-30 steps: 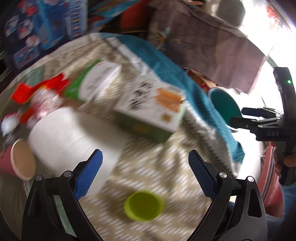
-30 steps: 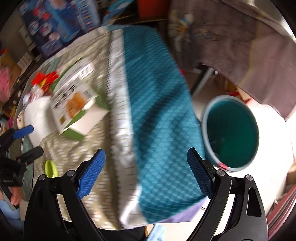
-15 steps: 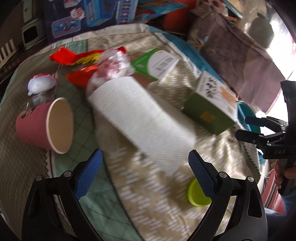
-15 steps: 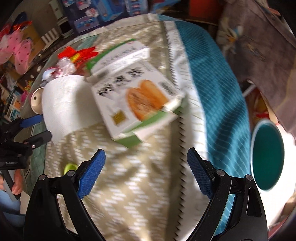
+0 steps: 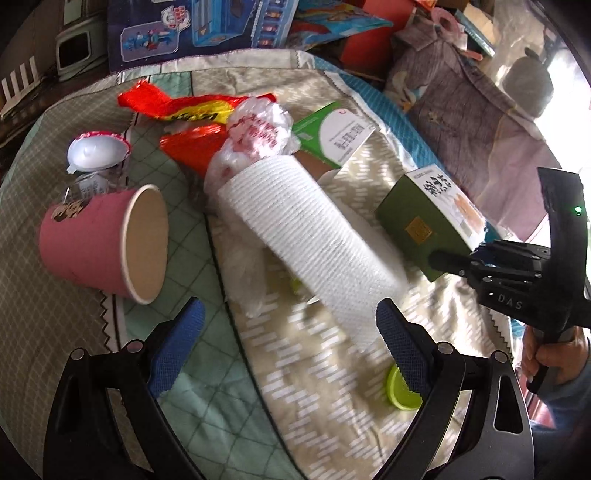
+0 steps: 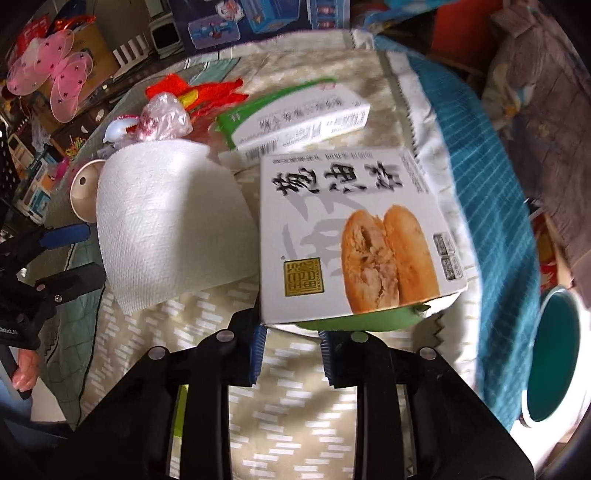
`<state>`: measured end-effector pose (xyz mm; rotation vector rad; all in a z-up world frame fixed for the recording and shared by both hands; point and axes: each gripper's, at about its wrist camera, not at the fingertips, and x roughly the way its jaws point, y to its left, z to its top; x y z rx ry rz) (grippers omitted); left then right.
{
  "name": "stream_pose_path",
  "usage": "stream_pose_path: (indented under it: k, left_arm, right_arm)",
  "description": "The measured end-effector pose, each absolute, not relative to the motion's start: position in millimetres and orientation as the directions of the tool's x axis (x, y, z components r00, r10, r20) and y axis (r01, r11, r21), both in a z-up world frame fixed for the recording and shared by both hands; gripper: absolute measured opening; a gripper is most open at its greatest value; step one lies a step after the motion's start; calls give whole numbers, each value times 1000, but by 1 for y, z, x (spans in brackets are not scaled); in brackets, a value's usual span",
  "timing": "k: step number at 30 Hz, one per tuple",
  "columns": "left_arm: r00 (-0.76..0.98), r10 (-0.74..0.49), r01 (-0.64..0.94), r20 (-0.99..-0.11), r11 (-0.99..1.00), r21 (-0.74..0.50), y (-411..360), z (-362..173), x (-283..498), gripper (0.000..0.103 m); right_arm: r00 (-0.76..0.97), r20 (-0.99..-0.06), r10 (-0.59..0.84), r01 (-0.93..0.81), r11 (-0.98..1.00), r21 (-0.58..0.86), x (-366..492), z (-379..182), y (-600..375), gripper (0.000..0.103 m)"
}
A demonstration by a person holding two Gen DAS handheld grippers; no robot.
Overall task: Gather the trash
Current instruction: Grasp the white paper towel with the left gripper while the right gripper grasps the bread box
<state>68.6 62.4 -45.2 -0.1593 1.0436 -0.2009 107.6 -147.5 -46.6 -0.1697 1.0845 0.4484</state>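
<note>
Trash lies on a cloth-covered table [image 5: 303, 417]. My right gripper [image 6: 290, 354] is shut on the near edge of a green and white pastry box [image 6: 354, 236], which also shows in the left wrist view [image 5: 428, 229]. My left gripper [image 5: 288, 347] is open and empty, just in front of a white paper towel roll [image 5: 310, 236]. A pink paper cup [image 5: 107, 243] lies on its side to its left. A red wrapper [image 5: 177, 110], a crumpled plastic bag [image 5: 258, 129], a green medicine box [image 5: 336, 136] and a white lidded cup [image 5: 96, 155] lie behind.
A teal bin [image 6: 554, 354] stands on the floor right of the table. A small lime-green cap [image 5: 402, 387] lies by my left gripper's right finger. Toy boxes [image 5: 199, 29] and a draped grey cloth [image 5: 472, 110] crowd the back.
My right gripper moved in and closed on the pastry box's edge. My left gripper moved closer to the paper towel roll and stayed open.
</note>
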Motion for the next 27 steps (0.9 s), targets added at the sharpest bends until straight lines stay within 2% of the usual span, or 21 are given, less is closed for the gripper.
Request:
stream_pose_path:
  k: [3, 5, 7, 8, 10, 12, 14, 15, 17, 23, 27]
  left_arm:
    - [499, -251, 104, -830, 968, -230, 51, -42, 73, 90]
    - [491, -251, 116, -834, 968, -223, 41, -42, 78, 75]
    - [489, -241, 107, -838, 970, -216, 33, -44, 86, 69]
    - [489, -234, 101, -840, 972, -212, 30, -46, 89, 54]
    - [488, -214, 81, -846, 976, -200, 25, -48, 94, 50]
    - [503, -203, 95, -840, 979, -180, 19, -43, 92, 42]
    - [512, -210, 133, -833, 977, -165, 11, -34, 86, 16]
    - [504, -234, 155, -831, 972, -179, 8, -31, 82, 10]
    - [477, -314, 214, -821, 947, -238, 2, -24, 76, 6]
    - [397, -426, 281, -813, 900, -334, -17, -30, 66, 2]
    - [417, -430, 344, -801, 890, -298, -33, -18, 57, 2]
  right_arm:
    - [404, -879, 254, -402, 912, 79, 108, -38, -165, 23]
    - [413, -880, 235, -383, 921, 67, 107, -35, -177, 22]
    - [410, -884, 226, -362, 930, 70, 106, -34, -190, 22]
    - [411, -884, 223, -358, 931, 69, 105, -35, -194, 22]
    - [414, -884, 215, -349, 935, 64, 101, -35, -202, 22]
    - [416, -884, 213, -343, 937, 64, 98, -36, -207, 22]
    - [419, -882, 217, -336, 939, 71, 95, -36, -213, 22]
    - [421, -880, 220, -334, 939, 75, 94, -36, -215, 22]
    - [428, -874, 229, -331, 940, 84, 92, -35, -220, 22]
    - [437, -865, 246, -322, 941, 106, 82, -31, -236, 21]
    - [451, -857, 249, -299, 947, 118, 75, -26, -253, 19]
